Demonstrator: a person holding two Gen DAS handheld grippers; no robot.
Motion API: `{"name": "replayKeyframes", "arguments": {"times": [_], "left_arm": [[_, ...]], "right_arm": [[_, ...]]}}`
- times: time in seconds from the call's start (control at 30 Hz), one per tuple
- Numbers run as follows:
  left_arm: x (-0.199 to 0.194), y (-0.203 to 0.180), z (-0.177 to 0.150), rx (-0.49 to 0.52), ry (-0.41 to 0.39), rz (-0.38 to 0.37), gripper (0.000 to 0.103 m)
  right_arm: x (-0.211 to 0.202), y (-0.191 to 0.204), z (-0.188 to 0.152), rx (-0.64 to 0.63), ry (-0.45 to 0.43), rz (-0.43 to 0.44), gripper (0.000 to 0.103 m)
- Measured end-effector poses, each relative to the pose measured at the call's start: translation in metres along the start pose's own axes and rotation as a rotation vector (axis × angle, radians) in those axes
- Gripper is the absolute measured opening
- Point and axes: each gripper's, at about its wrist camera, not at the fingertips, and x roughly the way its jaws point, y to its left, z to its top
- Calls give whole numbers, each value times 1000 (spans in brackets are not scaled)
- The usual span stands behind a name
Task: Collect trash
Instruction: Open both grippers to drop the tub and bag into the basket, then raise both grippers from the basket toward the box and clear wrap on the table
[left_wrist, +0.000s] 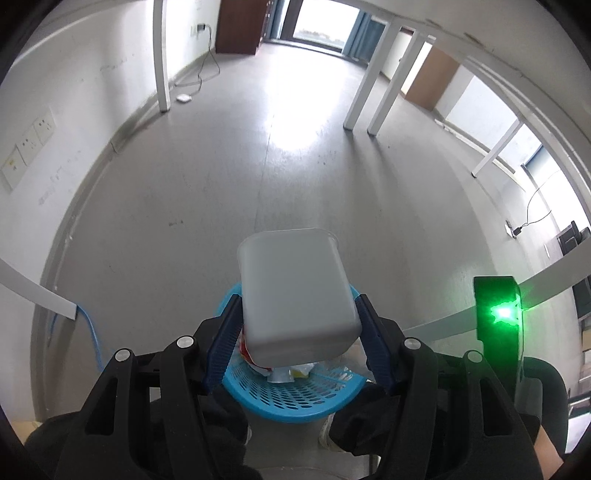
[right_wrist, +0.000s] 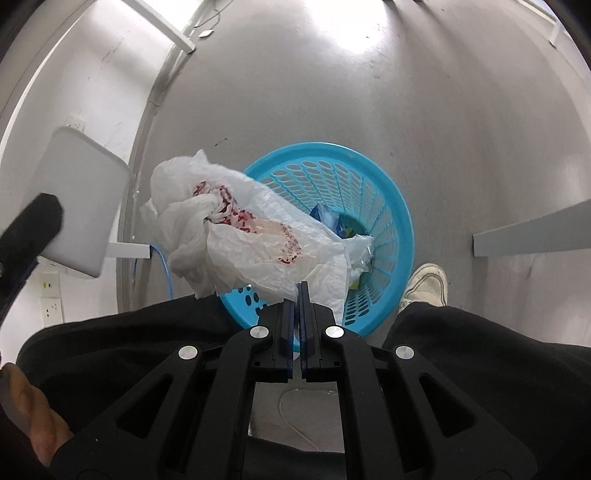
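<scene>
My left gripper (left_wrist: 297, 308) is shut on a white plastic container (left_wrist: 295, 295), held bottom towards the camera above a blue perforated basket (left_wrist: 295, 400) on the floor. The basket holds wrappers and plastic trash (left_wrist: 291, 373). My right gripper (right_wrist: 298, 291) is shut on a crumpled white plastic bag with red print (right_wrist: 251, 236), hanging over the basket's left rim (right_wrist: 399, 221). The white container also shows in the right wrist view (right_wrist: 81, 203) at far left, above and left of the basket.
White table legs (left_wrist: 365, 92) stand on the grey floor ahead. A wall with sockets (left_wrist: 26, 147) runs along the left, with a blue cable (right_wrist: 166, 266). The person's black trousers and white shoe (right_wrist: 424, 284) are beside the basket.
</scene>
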Motion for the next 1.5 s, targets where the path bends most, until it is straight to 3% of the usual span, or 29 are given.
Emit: {"name": "replayKeyframes", "arguments": {"times": [0.37,0.43,0.47,0.5,0.57,0.9,1.2,1.5], "left_arm": [[4,4,2,-31,0,-35,61],[5,7,5,-61,9,-85,66],[5,8,6,-68,9,-90,78],[3,10,5,-75,-2,-89,80],[3,11,5,-82,-7,-90,80],[2,0,4,-36,-12,-36,77],[-10,8,3,-44,-18,31,77],[-47,-3,-11,34,-53,92,77]], "right_arm": [[15,-1,4,1,20,0,6],[15,-2,4,8,20,8,19],[14,-3,4,15,17,11,24],[14,-5,5,23,15,13,33],[14,-7,4,34,14,18,35],[5,-2,-2,8,-16,-16,35],[-33,11,-25,-67,-91,-36,37],[-83,28,-61,-187,-175,-4,50]]}}
